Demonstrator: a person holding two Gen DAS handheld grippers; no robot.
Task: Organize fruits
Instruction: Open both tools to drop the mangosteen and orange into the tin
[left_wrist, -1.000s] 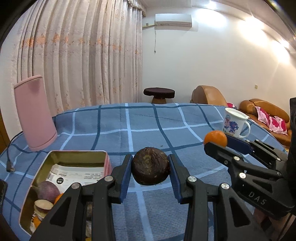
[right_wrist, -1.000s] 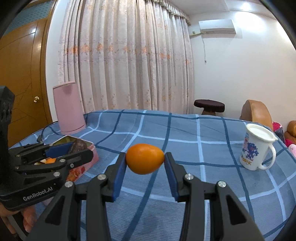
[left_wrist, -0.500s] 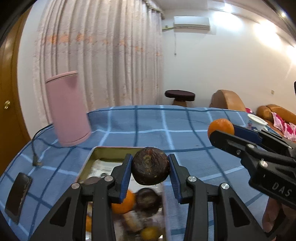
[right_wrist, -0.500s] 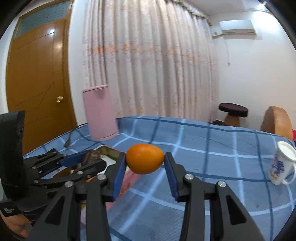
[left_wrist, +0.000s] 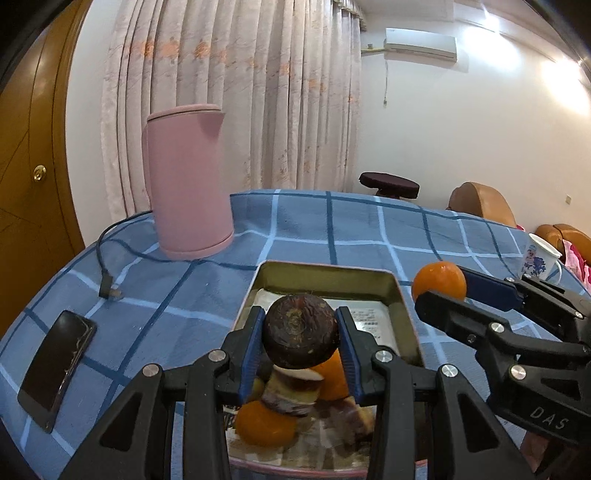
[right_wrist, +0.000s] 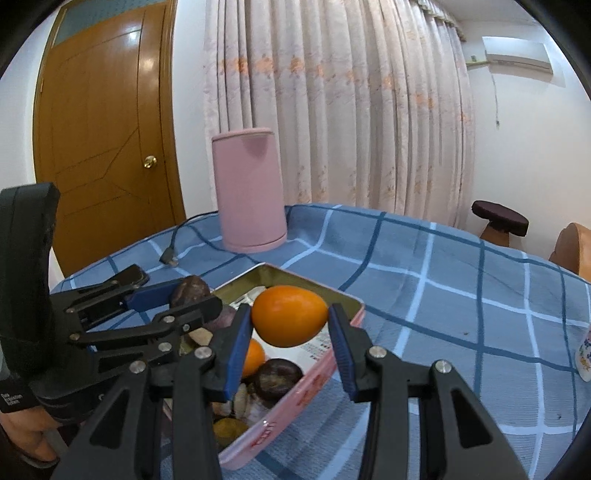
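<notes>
My left gripper (left_wrist: 301, 341) is shut on a dark brown round fruit (left_wrist: 300, 331) and holds it above the near half of a pink-sided metal tin (left_wrist: 325, 275). The tin holds several fruits, among them oranges (left_wrist: 264, 422) and dark pieces. My right gripper (right_wrist: 290, 334) is shut on an orange fruit (right_wrist: 289, 320) and holds it above the tin (right_wrist: 351, 301). In the left wrist view the right gripper (left_wrist: 439, 290) with its orange fruit (left_wrist: 438, 280) hovers by the tin's right rim. In the right wrist view the left gripper (right_wrist: 188, 295) shows over the tin's left side.
A tall pink kettle (left_wrist: 188, 184) stands behind the tin on the blue checked tablecloth (left_wrist: 332, 229), its cable and plug (left_wrist: 109, 291) trailing left. A black phone (left_wrist: 57, 369) lies at the near left. A white printed mug (left_wrist: 541, 260) stands at the far right.
Both grippers have swung left with their fruits, from over open tablecloth to above the tin. The mug has slid to the right edge of the views.
</notes>
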